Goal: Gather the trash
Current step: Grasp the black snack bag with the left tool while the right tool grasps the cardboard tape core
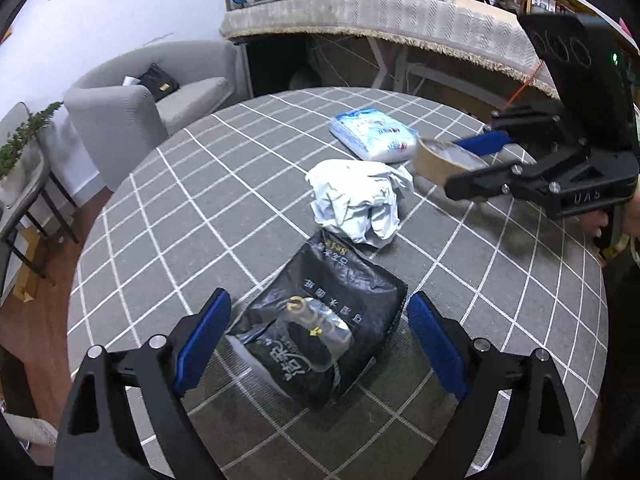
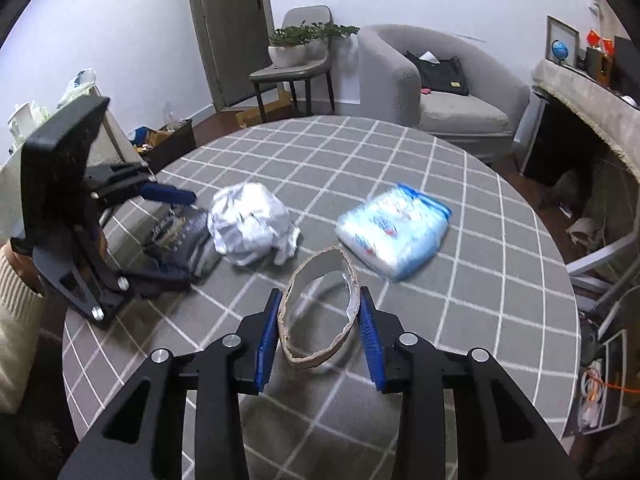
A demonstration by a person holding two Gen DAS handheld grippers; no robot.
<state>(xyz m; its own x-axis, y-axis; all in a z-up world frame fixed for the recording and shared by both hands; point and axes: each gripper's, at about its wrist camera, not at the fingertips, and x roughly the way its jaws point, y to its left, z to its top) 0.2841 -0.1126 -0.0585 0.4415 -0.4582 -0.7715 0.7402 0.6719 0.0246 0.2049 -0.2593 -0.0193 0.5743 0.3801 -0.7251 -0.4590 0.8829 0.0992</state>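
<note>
round table (image 1: 168, 216), grey checked cloth | on it: black foil bag (image 1: 320, 320), crumpled white paper wad (image 1: 356, 200) right behind, blue-white tissue pack (image 1: 372, 138) further back

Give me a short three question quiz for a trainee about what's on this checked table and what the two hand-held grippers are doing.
1. True or false: the right hand-held gripper is shut on the cardboard ring.
2. What lies between the open pads of the left hand-held gripper? A) black bag B) crumpled white paper C) blue-white pack
3. Which item lies between the black bag and the blue-white pack?

Key: 1 true; 2 A; 3 the crumpled white paper.
</note>
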